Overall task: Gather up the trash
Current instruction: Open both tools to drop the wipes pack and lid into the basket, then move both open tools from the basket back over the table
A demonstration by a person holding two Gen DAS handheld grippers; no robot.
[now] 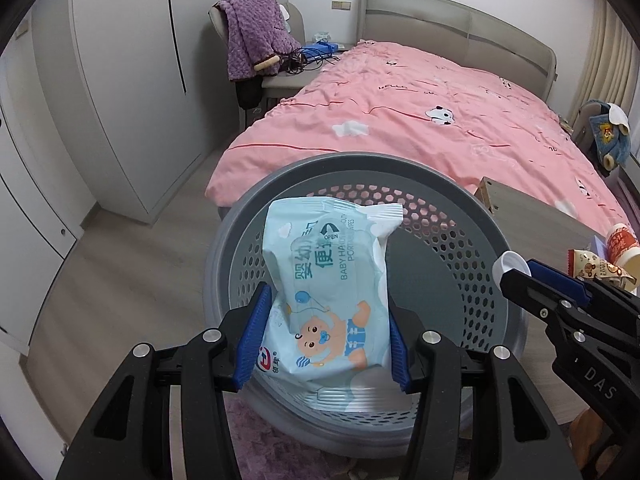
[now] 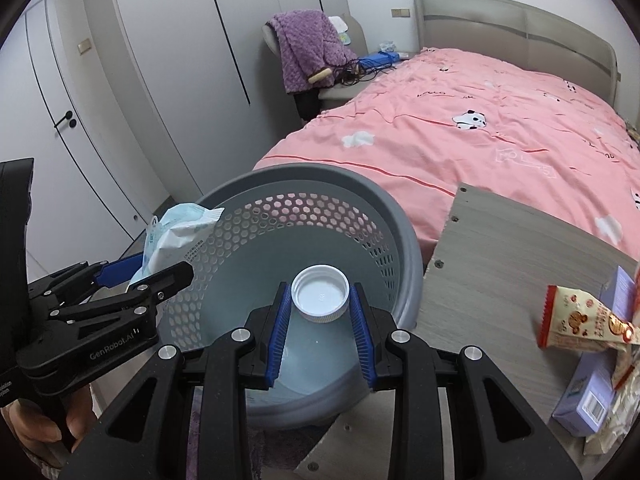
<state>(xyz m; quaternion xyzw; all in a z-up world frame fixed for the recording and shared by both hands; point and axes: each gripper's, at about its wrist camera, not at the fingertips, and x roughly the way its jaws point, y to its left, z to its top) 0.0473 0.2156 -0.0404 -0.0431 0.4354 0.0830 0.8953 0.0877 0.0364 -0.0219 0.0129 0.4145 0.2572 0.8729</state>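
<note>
A grey perforated basket (image 1: 452,248) (image 2: 360,216) stands on the floor at the foot of the bed. My left gripper (image 1: 326,326) is shut on a light-blue pack of baby wipes (image 1: 332,280), held above the basket's mouth; in the right wrist view that gripper (image 2: 136,276) and the wipes pack (image 2: 176,232) sit over the basket's left rim. My right gripper (image 2: 320,304) is shut on a white plastic cap (image 2: 320,292), also over the basket's inside. In the left wrist view the right gripper (image 1: 516,276) reaches in from the right with the white cap (image 1: 508,264) at its tip.
A pale wooden board (image 2: 508,264) lies right of the basket, carrying a snack packet (image 2: 580,316), a lilac box (image 2: 588,400) and a cup (image 1: 622,244). The pink-covered bed (image 1: 420,120) fills the back. White wardrobes (image 2: 160,80) line the left. A purple rug (image 1: 272,444) lies underfoot.
</note>
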